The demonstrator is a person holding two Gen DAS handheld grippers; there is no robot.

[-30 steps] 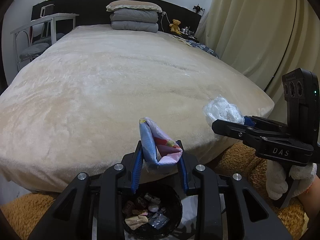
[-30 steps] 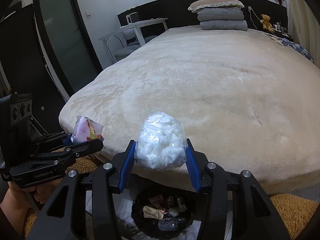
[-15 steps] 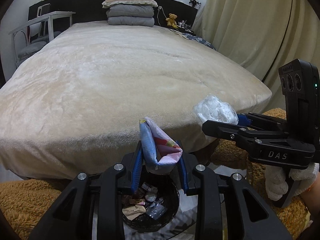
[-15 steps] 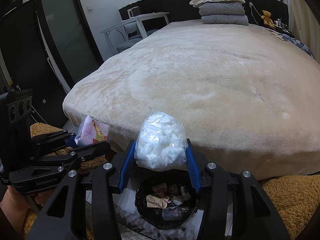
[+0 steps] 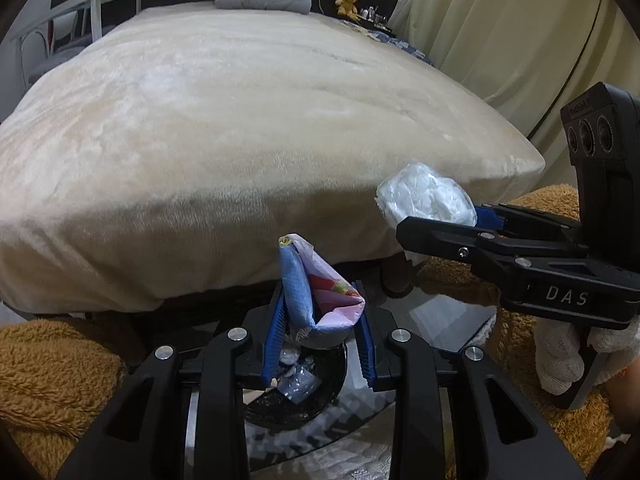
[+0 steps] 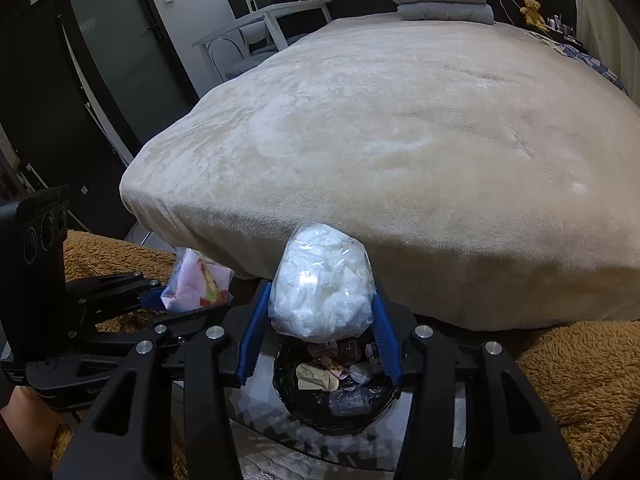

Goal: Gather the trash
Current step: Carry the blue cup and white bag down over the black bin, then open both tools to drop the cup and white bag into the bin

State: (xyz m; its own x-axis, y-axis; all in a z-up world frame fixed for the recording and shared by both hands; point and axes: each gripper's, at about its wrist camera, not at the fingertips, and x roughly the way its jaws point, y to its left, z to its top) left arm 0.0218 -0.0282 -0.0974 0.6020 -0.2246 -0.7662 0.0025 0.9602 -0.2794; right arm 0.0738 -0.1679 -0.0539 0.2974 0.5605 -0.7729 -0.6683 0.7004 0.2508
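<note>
- The left gripper (image 5: 320,344) is clamped on a crumpled wrapper (image 5: 316,292), blue on one side and pink with printed colours on the other; the wrapper sits between the blue finger pads (image 5: 274,340) and pokes up past their tips.
- The right gripper (image 6: 320,328) is closed around a clear plastic bag stuffed with white material (image 6: 322,282); the bag bulges between its blue pads (image 6: 252,340) and rises above them.
- A black-lined trash bin (image 6: 304,404) lies directly beneath and just ahead of the right gripper's fingers, with wrappers and scraps already inside.
- In the left wrist view the same bin (image 5: 332,396) shows under the left gripper, mostly hidden by its fingers and the wrapper.
- The two grippers are side by side, near each other, both held above the bin.
- A bed with a beige plush blanket (image 5: 248,132) lies beyond both sets of fingertips.
- A brown shaggy rug (image 6: 576,376) spreads on either side of the grippers.
- A white-gloved hand (image 5: 568,356) grips the right tool's handle.
</note>
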